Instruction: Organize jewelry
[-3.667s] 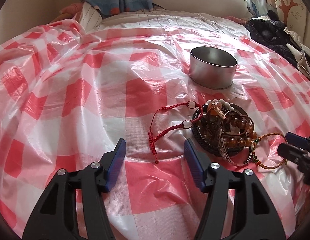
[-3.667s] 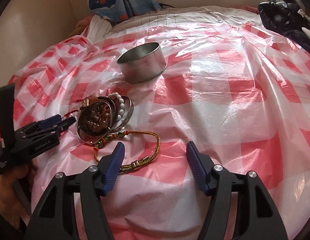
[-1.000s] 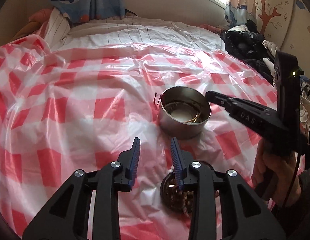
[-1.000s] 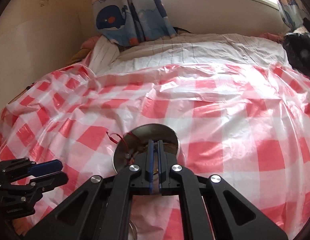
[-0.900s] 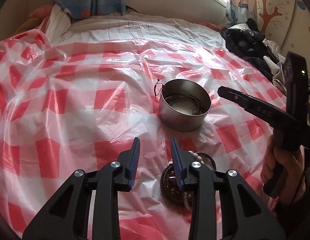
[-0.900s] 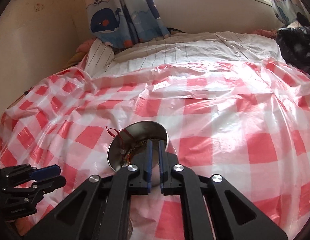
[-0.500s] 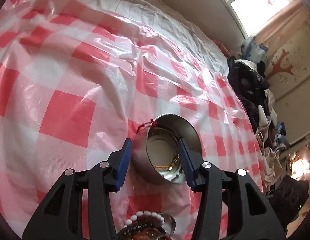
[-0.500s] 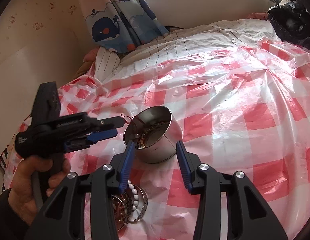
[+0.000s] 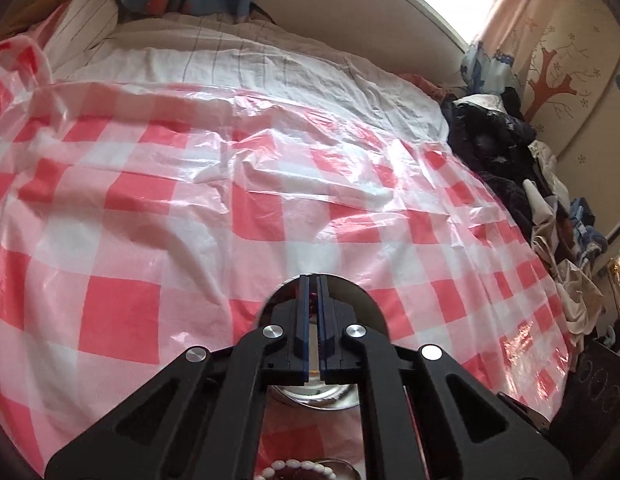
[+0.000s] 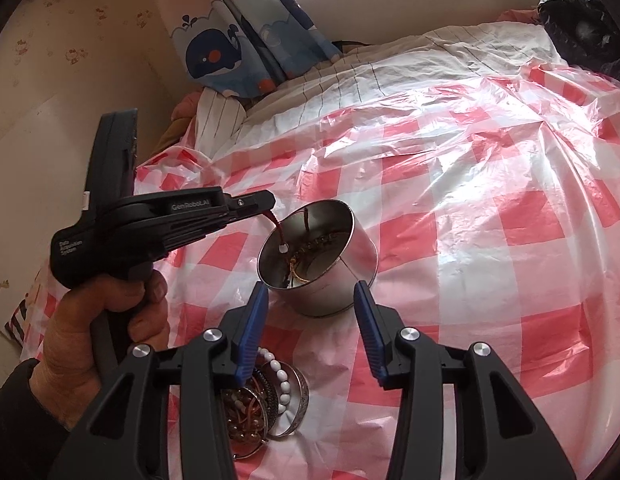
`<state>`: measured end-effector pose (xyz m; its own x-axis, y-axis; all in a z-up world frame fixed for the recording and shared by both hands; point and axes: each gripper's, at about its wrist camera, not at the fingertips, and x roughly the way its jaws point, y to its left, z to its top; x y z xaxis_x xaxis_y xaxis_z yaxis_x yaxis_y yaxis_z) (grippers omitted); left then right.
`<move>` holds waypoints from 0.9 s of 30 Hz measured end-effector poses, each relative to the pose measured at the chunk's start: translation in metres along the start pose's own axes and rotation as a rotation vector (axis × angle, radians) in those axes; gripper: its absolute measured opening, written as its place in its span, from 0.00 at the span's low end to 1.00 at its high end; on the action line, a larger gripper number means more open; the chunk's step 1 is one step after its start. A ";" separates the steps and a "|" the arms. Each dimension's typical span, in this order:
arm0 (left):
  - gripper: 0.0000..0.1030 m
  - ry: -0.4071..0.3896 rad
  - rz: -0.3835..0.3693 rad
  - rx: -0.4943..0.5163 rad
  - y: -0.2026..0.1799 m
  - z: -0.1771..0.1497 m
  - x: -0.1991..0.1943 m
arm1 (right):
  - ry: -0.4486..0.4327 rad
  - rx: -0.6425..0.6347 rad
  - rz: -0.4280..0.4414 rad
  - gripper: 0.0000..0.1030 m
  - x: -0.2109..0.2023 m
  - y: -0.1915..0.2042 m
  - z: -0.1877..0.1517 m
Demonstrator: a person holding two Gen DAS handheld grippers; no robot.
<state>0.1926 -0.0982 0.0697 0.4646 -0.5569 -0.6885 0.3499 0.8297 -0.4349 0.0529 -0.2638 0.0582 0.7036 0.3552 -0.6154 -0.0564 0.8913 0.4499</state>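
Observation:
A round metal tin (image 10: 322, 256) stands on the red-and-white checked plastic sheet; a gold-coloured bracelet lies inside it. My left gripper (image 10: 270, 202) is shut on a red cord bracelet (image 10: 277, 227) and holds it over the tin's left rim, the cord hanging into the tin. In the left wrist view the left gripper (image 9: 314, 280) is shut, with red cord showing between the pads and the tin (image 9: 370, 308) just behind. My right gripper (image 10: 310, 292) is open and empty, its fingers either side of the tin's near wall. A pile of bracelets (image 10: 266, 404) lies under it.
White beads of the pile (image 9: 294, 466) show at the bottom of the left wrist view. Dark clothes (image 9: 494, 148) are heaped at the bed's right side. A whale-print curtain (image 10: 238, 28) and striped bedding (image 10: 390, 64) lie beyond the sheet.
My left gripper has shut on the red cord at the tin's rim and lifted it. My right gripper has stayed open and come a little closer to the tin.

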 end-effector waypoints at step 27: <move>0.43 0.096 0.190 0.224 0.006 -0.109 -0.080 | 0.157 -0.082 0.119 0.45 -0.009 0.026 -0.066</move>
<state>0.0692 -0.0448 0.0590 0.4634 -0.3777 -0.8016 0.4399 0.8833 -0.1619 -0.0012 -0.2257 0.0327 0.5695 0.4931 -0.6576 -0.1947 0.8583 0.4749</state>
